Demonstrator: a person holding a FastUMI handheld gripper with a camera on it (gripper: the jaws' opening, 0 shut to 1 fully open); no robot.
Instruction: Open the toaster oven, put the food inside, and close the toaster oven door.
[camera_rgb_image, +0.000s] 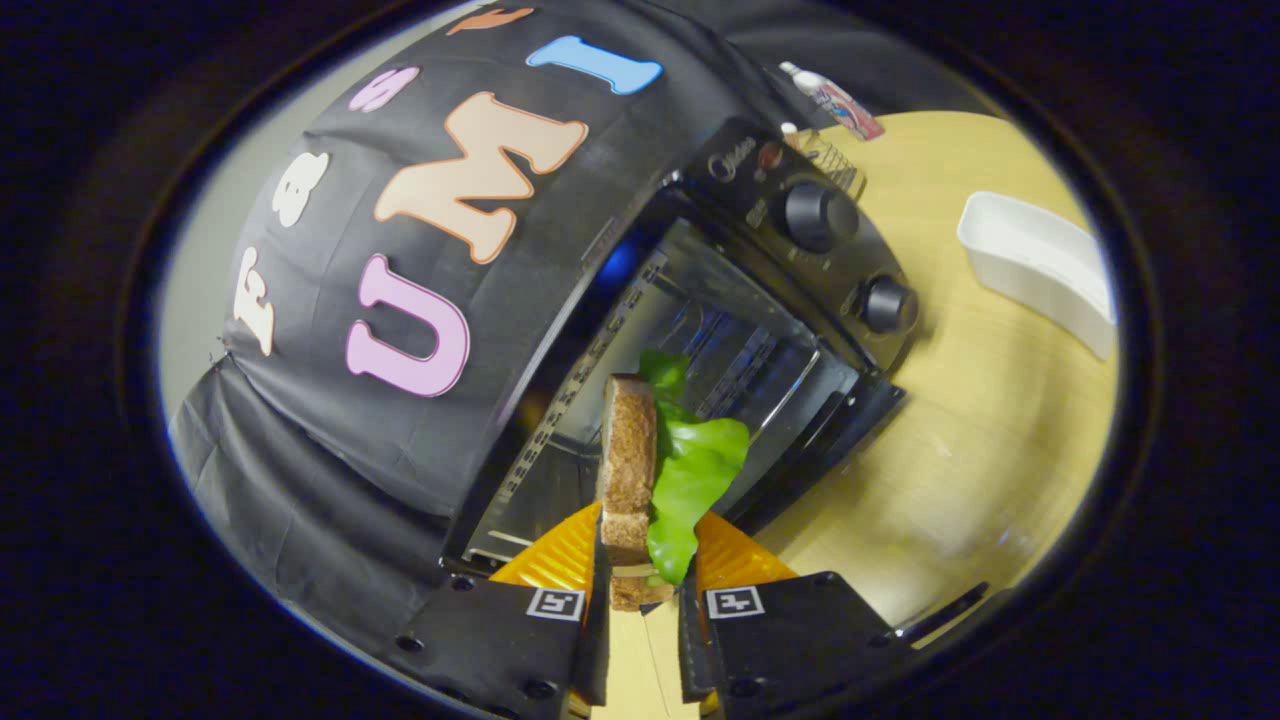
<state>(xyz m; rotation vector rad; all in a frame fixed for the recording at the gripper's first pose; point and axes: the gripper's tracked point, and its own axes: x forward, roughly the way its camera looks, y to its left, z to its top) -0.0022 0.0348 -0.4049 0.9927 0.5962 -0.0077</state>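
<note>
The gripper (645, 560) is clamped on the food (650, 470): a slice of brown bread with a green lettuce leaf lying against one face, held on edge between the two fingers, each pressing on one side of it. The piece sticks out ahead of the fingertips toward the toaster oven (700, 340).

The oven stands just beyond the fingers with its door (560, 450) already swung down, so the opening step looks done and the step in hand is carrying the food into the cavity. The view is rolled, so the oven sits at a slant to the jaws, and the wire rack (740, 370) inside shows past the tip of the bread. Whether the food has crossed the lip of the opening yet is hard to tell from this angle; it seems to be over the lowered door.

The next move calls for going straight forward above the door, lowering the slice onto the rack, then spreading the fingers and backing out before the door is lifted shut. The loose leaf could slip off when the grip lets go.

The control panel with two knobs (820, 215) lies to one side of the cavity, clear of the path. Well apart on the wooden table (980, 420) are a white tray (1040, 265) and, beyond the oven, a small tube (835, 100). The open door's edge is the main thing to clear.
</note>
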